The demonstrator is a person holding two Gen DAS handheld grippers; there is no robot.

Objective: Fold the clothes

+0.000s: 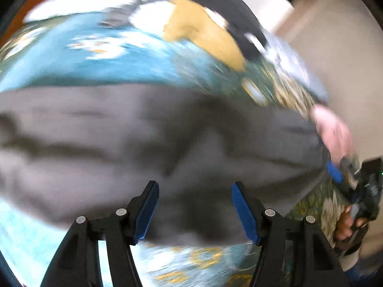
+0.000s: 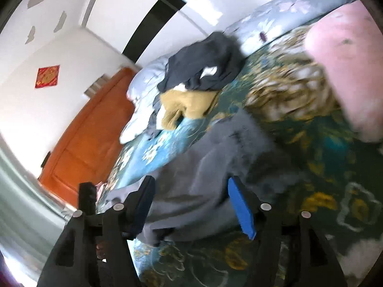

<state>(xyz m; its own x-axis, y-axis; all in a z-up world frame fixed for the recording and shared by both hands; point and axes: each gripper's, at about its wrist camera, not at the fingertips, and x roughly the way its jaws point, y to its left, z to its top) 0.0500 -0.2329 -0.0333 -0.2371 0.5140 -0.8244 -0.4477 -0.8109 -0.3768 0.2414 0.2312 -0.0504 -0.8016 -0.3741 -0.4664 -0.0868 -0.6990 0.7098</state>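
Note:
A grey garment (image 1: 155, 143) lies spread and wrinkled across the floral teal bedcover (image 1: 119, 64). My left gripper (image 1: 195, 211) hangs over its near edge, its blue pads wide apart and clear of the cloth, so it is open. In the right wrist view the same grey garment (image 2: 203, 167) runs up the bed between and beyond the fingers of my right gripper (image 2: 192, 206), which is open too. The pads do not press on the fabric. At the right edge of the left wrist view a hand holds the right gripper (image 1: 342, 167) by the garment's end. Both views are blurred.
A heap of clothes lies farther up the bed: a dark navy piece (image 2: 203, 64) on a mustard one (image 2: 186, 105), with white bits between. A pink pillow (image 2: 347, 67) lies at the right and a pale floral quilt (image 2: 299, 7) behind. An orange door (image 2: 83, 143) stands beyond the bed.

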